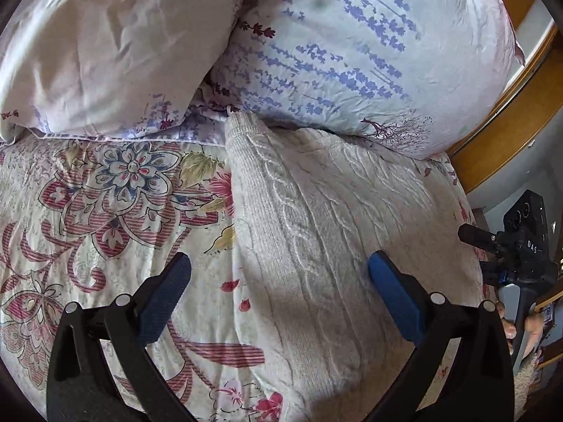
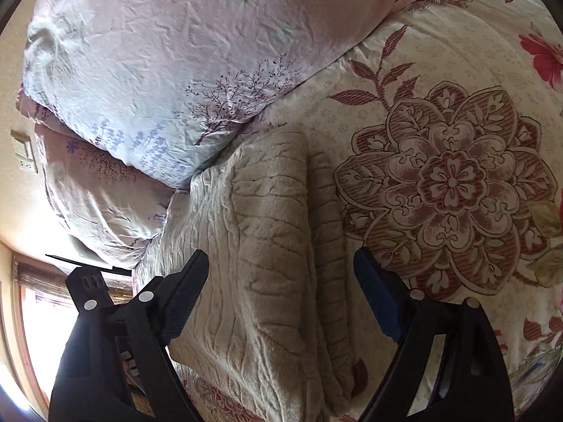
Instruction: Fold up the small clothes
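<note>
A beige cable-knit sweater lies lengthwise on the bed's cream quilt printed with red and blue flowers, already doubled into a long narrow strip, its far end tucked against the pale lilac pillow with purple lavender sprigs. The left gripper hangs above the strip's left margin with its jaws spread wide and nothing between them; the right gripper is equally wide and empty, poised over the strip's near portion, where a folded layer sits on top with a ribbed edge showing beside it. The step in hand looks like taking the near end and bringing it over toward the pillow. To do it well, each gripper should probably pinch a near corner through all layers at once, lift only slightly, and carry both corners evenly so the stacked edges stay aligned. Open room lies to the left across the quilt; the pillows crowd the far end, and the bed's right edge, with a wooden frame beyond, is close, so keep the fold short of both.
</note>
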